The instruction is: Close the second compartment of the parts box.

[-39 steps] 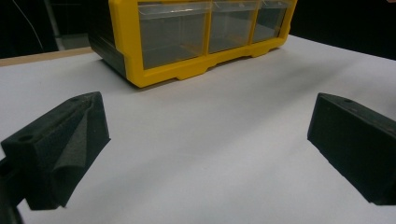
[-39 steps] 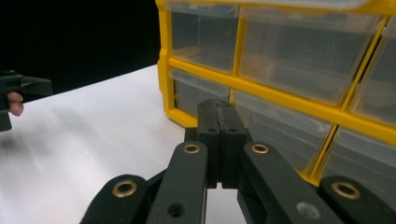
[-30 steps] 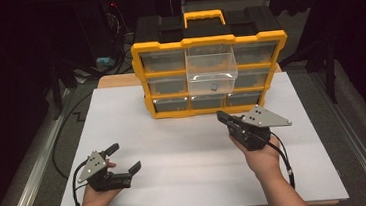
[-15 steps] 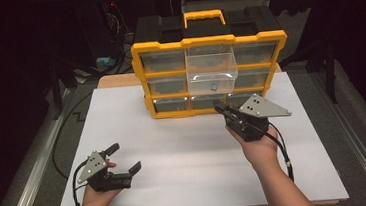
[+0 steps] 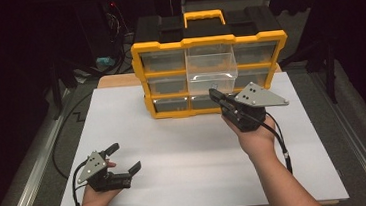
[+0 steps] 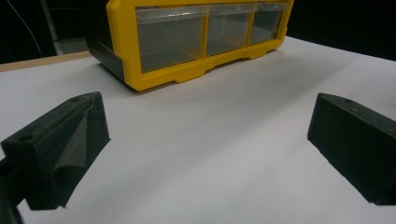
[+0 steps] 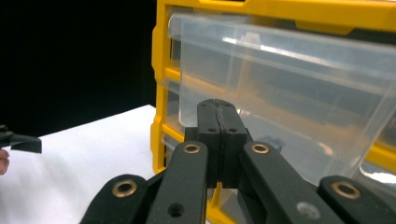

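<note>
Dark room all round; white board (image 5: 175,149) sits on a table and carries everything. Organiser (image 5: 209,55), yellow frame w/ black top and handle, stands at the board's far edge, roughly mid-width. Its clear centre drawer (image 5: 212,70) is pulled out toward the person, sticking out past the frame; a small dark item shows through its front low down, can't tell what. Other drawers sit flush.

R gripper (image 5: 214,95) is raised just in front of that drawer's lower front, tips pointing at it, v. close; contact can't be judged. Jaws pressed together, nothing between them – right gripper view shows the pads (image 7: 219,135) meeting flat, w/ the drawer (image 7: 289,93) right behind. Grey plate on top, cable trailing down the forearm.

L gripper (image 5: 123,158) rests low near the board's near-left corner, well apart from the organiser, jaws spread wide, empty. Left gripper view: both pads (image 6: 60,144) over bare board, organiser's bottom row (image 6: 187,32) beyond.
</note>
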{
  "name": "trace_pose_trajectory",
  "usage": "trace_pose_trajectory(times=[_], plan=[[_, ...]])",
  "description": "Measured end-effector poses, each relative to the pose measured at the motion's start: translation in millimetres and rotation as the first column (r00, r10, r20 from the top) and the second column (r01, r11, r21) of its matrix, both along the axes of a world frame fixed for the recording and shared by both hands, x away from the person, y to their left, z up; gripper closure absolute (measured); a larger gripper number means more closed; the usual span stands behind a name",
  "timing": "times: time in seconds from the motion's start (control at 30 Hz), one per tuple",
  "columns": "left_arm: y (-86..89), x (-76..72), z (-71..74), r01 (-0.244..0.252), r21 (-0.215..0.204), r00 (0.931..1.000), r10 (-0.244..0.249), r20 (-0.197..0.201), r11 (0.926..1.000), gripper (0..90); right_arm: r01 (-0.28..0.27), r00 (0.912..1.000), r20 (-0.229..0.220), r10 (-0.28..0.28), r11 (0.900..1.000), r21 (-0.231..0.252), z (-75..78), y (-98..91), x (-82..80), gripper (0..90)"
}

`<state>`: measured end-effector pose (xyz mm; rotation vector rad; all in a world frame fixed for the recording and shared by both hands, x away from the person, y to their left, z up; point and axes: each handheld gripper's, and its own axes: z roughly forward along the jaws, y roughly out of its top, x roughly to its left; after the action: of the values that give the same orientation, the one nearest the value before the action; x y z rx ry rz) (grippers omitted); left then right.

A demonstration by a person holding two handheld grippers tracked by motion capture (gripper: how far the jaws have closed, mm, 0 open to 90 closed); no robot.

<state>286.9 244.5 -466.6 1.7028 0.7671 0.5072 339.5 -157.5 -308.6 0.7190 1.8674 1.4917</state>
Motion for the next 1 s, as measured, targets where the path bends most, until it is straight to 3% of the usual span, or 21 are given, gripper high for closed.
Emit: trace_pose_trajectory(times=[0.53,0.83,1.0], plan=[[0.5,-1.2,0.8,-0.002,-0.010,1.0000,0.002,0.000,0.9999,0.3,0.046,0.9986,0.028,-0.046,0.9990,0.000,16.4,3.2,4.2,90.0],[0.2,-2.1,1.0,0.003,-0.003,1.0000,-0.002,0.004,1.0000,0.3,0.064,0.9977,0.021,-0.064,0.9979,0.005,15.8,3.2,10.7,90.0],[0.6,-0.9,0.6,0.000,-0.007,1.0000,0.000,0.000,1.0000,0.3,0.067,0.9971,0.038,-0.066,0.9978,-0.002,17.1,4.0,13.2,90.0]])
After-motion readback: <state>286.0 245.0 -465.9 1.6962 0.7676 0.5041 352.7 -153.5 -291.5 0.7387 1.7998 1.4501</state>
